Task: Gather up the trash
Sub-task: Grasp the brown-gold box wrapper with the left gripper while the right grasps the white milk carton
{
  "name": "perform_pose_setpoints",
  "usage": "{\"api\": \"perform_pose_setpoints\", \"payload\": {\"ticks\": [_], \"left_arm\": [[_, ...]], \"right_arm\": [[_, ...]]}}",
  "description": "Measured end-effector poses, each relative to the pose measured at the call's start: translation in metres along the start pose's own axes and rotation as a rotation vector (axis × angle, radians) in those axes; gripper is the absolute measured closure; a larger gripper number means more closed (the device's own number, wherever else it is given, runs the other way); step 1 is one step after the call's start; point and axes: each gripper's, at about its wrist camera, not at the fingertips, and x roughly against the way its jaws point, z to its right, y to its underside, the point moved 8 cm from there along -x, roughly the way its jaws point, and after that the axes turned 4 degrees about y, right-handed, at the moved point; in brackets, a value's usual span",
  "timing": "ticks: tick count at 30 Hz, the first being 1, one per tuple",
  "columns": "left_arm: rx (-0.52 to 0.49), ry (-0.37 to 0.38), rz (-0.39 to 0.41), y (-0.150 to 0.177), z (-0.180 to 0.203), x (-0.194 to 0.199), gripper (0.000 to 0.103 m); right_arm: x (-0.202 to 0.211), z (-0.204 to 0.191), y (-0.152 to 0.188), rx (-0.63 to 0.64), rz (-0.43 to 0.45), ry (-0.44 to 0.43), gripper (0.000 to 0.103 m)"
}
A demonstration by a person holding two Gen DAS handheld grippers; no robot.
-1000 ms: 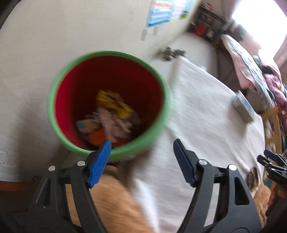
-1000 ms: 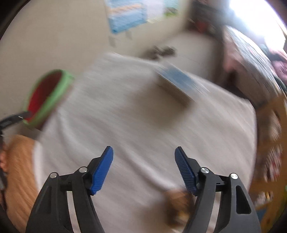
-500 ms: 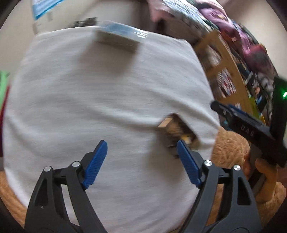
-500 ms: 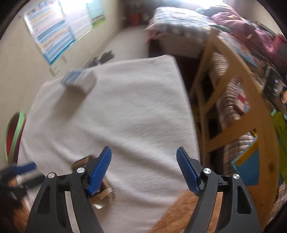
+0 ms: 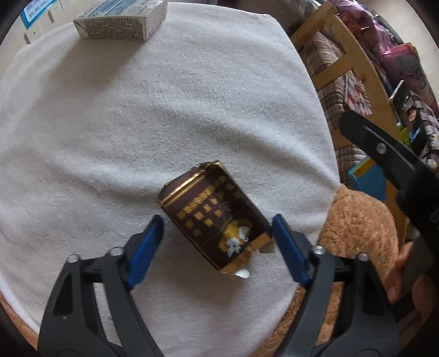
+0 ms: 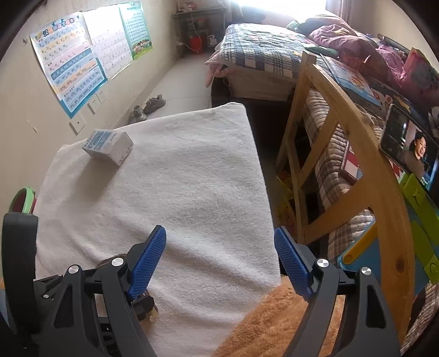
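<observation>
A brown and gold box (image 5: 214, 217) lies on its side on the white towel (image 5: 137, 123), one end torn open with white scraps showing. My left gripper (image 5: 217, 221) points down over it with the box between its closing jaws. The right pad sits at the box's corner and the left pad stands clear of it. A blue and white carton (image 5: 118, 20) lies at the towel's far edge. My right gripper (image 6: 219, 232) hovers over the towel's near right part, its jaws opening with nothing between them. The red bin with a green rim (image 6: 23, 197) shows at the far left.
The towel (image 6: 178, 178) covers a low surface over an orange plush blanket (image 6: 274, 315). A wooden frame (image 6: 315, 137) with folded quilts stands close on the right, with a lit screen (image 6: 408, 148) leaning there. A bed, shoes and wall posters lie beyond.
My left gripper swung from above the red bin across the towel and came down around the brown box. My right gripper turned toward the towel's right edge, then held there.
</observation>
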Motion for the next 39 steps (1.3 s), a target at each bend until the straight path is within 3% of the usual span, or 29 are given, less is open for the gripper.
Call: {"api": "perform_pose_setpoints", "payload": {"ticks": [4,7,10,12,13,19,21,23,25,26,27,30,35,39], "left_arm": [[0.005,0.069,-0.015,0.006,-0.008,0.011,0.051],[0.0,0.052,0.015,0.01,-0.026,0.027,0.051],[0.007,-0.018,0.066,0.016,-0.062,0.048,0.053],[0.033,-0.042,0.079,0.021,-0.084,0.057,0.077],[0.064,-0.046,0.083,0.026,-0.1,0.064,0.079],[0.143,-0.097,0.123,0.038,-0.145,0.086,0.079],[0.154,-0.089,0.135,0.041,-0.148,0.091,0.073],[0.15,-0.083,0.144,0.043,-0.148,0.095,0.059],[0.147,-0.072,0.145,0.044,-0.148,0.096,0.055],[0.147,-0.069,0.143,0.044,-0.147,0.096,0.052],[0.148,-0.066,0.143,0.044,-0.145,0.096,0.051],[0.153,-0.047,0.138,0.041,-0.143,0.093,0.047],[0.168,-0.018,0.146,0.039,-0.14,0.092,0.038],[0.216,-0.018,0.141,0.038,-0.136,0.085,0.038]], "right_arm": [[-0.007,-0.02,-0.01,0.043,-0.003,-0.045,0.025],[-0.012,-0.046,-0.029,0.109,0.004,-0.098,0.025],[-0.021,-0.082,-0.053,0.225,0.019,-0.13,0.02],[-0.032,-0.112,-0.071,0.325,0.019,-0.144,0.018],[-0.037,-0.125,-0.078,0.366,0.025,-0.145,0.018],[-0.093,-0.197,-0.109,0.609,-0.039,-0.093,0.014],[-0.113,-0.21,-0.111,0.681,-0.063,-0.037,0.014],[-0.129,-0.216,-0.106,0.736,-0.105,-0.003,0.014],[-0.144,-0.216,-0.099,0.768,-0.159,0.013,0.016],[-0.147,-0.215,-0.097,0.772,-0.172,0.015,0.023],[-0.149,-0.212,-0.094,0.766,-0.187,0.003,0.033],[-0.142,-0.2,-0.095,0.68,-0.192,-0.027,0.04],[-0.108,-0.17,-0.08,0.522,-0.186,-0.14,0.043],[-0.074,-0.127,-0.047,0.402,-0.166,-0.136,0.043]]}}
